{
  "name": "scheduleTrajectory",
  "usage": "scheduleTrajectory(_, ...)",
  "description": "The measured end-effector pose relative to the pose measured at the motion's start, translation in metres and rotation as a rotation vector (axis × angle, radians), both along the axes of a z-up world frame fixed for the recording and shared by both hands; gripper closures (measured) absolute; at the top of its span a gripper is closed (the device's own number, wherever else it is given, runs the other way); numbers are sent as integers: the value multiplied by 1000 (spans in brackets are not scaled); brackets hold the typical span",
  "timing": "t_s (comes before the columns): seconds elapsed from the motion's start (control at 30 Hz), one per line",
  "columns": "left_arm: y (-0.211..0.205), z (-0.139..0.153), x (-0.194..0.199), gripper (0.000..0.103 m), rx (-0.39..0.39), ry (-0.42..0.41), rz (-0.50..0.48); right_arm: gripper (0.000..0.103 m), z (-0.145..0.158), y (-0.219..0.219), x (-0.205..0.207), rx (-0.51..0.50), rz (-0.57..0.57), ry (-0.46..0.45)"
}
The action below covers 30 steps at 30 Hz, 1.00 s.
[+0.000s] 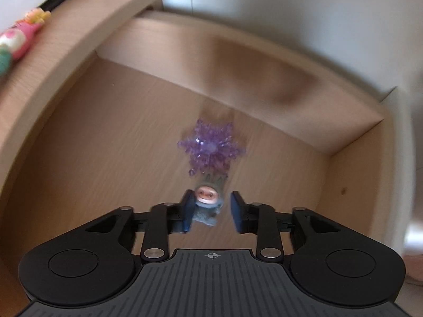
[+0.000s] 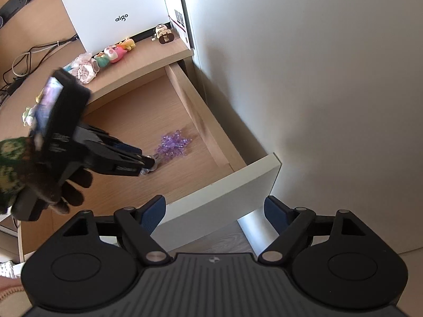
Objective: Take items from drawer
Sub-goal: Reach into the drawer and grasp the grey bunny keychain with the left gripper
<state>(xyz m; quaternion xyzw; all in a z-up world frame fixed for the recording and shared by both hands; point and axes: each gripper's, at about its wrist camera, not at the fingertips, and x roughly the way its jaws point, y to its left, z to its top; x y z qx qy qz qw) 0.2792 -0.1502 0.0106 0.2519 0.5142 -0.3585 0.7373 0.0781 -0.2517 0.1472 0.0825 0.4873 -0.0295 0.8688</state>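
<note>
The wooden drawer [image 1: 105, 145] stands pulled out, its white front [image 2: 219, 192] toward me. On its floor lies a purple crystal snowflake [image 1: 210, 149], also in the right wrist view [image 2: 173, 146]. Just in front of it sits a small grey-blue hooded figurine [image 1: 207, 198]. My left gripper [image 1: 212, 211] is down inside the drawer, open, with the figurine between its blue pads; the figurine rests near the left pad and a gap shows at the right one. A gloved hand holds that gripper [image 2: 150, 165]. My right gripper [image 2: 215, 212] hovers open and empty over the drawer front.
Several small plush toys [image 2: 113, 54] and a brown figure [image 2: 164, 35] line the desk top above the drawer, beside a white "aigo" box [image 2: 113, 5]. A white wall [image 2: 317, 79] borders the drawer's right side. Cables [image 2: 29, 58] lie at the desk's left.
</note>
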Motion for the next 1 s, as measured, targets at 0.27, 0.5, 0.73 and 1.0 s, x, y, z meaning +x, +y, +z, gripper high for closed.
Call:
scheduleTrajectory(0.27, 15, -12, 11, 73, -47, 65, 146, 19, -6, -6, 6, 5, -18, 17)
scheduleTrajectory(0.5, 92, 18, -4, 73, -212, 229, 397, 19, -6, 10, 39, 20, 61, 4)
scheduleTrajectory(0.73, 183, 58, -46, 73, -376, 203, 728, 19, -25, 48, 110, 143, 153, 84)
scheduleTrajectory(1.0, 262, 113, -82, 73, -453, 34, 1001, 19, -71, 89, 187, 173, 41, 228)
